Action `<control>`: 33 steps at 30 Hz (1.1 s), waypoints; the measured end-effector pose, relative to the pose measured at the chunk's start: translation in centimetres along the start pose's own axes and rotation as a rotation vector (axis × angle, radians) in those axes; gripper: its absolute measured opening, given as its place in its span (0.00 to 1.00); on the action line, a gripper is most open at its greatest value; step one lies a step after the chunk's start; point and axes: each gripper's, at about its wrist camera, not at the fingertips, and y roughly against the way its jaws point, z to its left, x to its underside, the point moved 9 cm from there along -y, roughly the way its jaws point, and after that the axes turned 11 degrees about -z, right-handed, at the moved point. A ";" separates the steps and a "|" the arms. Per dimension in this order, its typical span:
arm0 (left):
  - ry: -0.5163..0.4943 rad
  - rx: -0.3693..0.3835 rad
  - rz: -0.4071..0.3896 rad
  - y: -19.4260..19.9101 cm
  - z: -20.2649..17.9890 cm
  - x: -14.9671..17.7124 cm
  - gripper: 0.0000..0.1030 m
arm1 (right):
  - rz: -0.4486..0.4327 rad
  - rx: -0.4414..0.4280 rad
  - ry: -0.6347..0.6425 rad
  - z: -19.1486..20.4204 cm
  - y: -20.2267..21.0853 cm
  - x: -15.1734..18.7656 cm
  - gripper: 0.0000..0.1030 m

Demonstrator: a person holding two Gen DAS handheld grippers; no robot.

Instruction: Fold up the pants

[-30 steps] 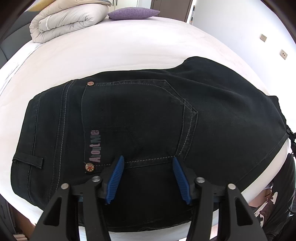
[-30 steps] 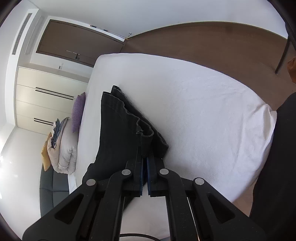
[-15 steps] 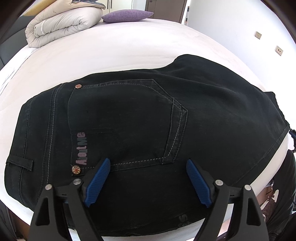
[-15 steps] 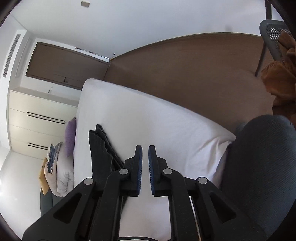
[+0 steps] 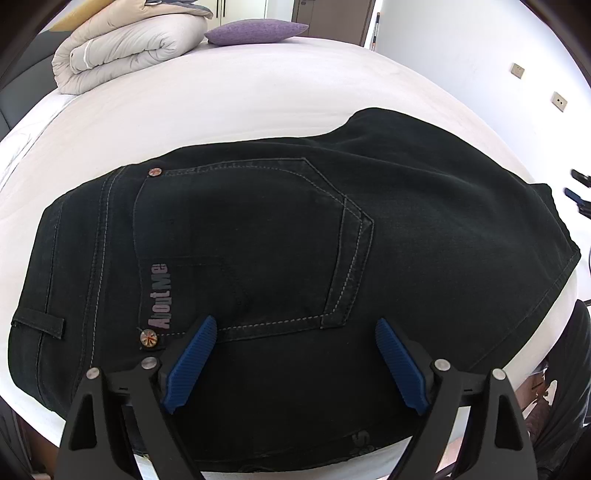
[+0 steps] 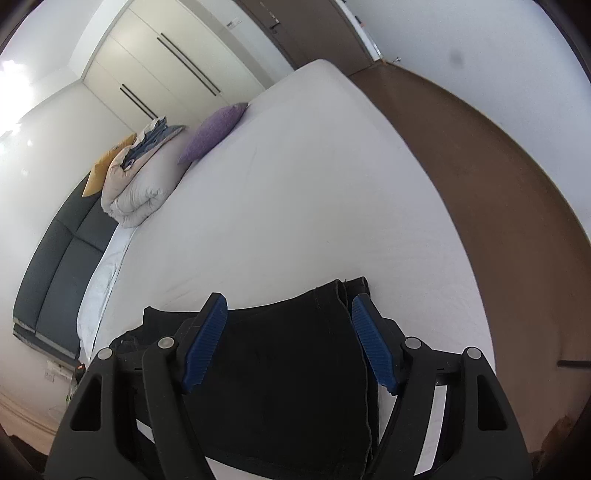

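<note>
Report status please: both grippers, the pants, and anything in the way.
Left gripper open above the black pants, jaws just widened. Right gripper open, jaws just opened, nothing gripped. Pants lie folded on the white bed. Nothing in the way.

- Pants [image 5: 280, 236]: black denim, pale contrast stitching, grey-lilac lettering beside the pocket, coppery rivets.
- Bed sheet [image 5: 229, 99]: plain white.
- Cushion [image 5: 255, 31]: purple, unpatterned.
- Rolled duvet [image 5: 125, 55]: off-white.
- Gripper pads [image 5: 192, 363]: blue, ribbed; frames black.
- Floor [image 6: 498, 192]: brown.
- Headboard [image 6: 59, 266]: dark grey.
- Wardrobe [image 6: 173, 55]: white, dark handle strips.
</note>
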 end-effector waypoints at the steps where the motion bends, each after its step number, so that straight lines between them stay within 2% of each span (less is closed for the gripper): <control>1: -0.001 0.001 0.000 -0.1 0.0 0.0 0.87 | 0.020 -0.019 -0.019 -0.4 -1.0 -0.2 0.67; 2: -0.002 0.003 0.001 0.0 0.0 0.0 0.88 | 0.027 -0.015 -0.031 -1.0 -1.6 -0.5 0.66; 7: -0.004 0.004 0.002 -0.2 -0.1 0.0 0.89 | 0.079 -0.038 -0.094 -3.4 -4.2 -0.9 0.40; 9: -0.007 0.005 0.003 -0.3 -0.1 0.0 0.90 | 0.095 -0.047 -0.098 -3.7 -5.1 -1.0 0.33; 20: -0.011 0.007 0.004 -0.6 -0.7 -0.2 0.94 | 0.198 -0.042 -0.077 -4.7 -10.4 0.8 0.33; 27: -0.011 0.005 0.004 -0.7 -0.8 -0.1 0.95 | 0.223 -0.003 -0.035 -5.6 -11.9 1.9 0.12; 28: -0.010 0.005 0.003 -0.7 -0.8 -0.1 0.95 | 0.216 0.008 -0.030 -5.7 -11.9 1.9 0.04; 33: -0.011 0.002 0.000 -0.6 -0.5 -0.1 0.95 | 0.136 0.107 0.005 -6.7 -10.6 1.6 0.02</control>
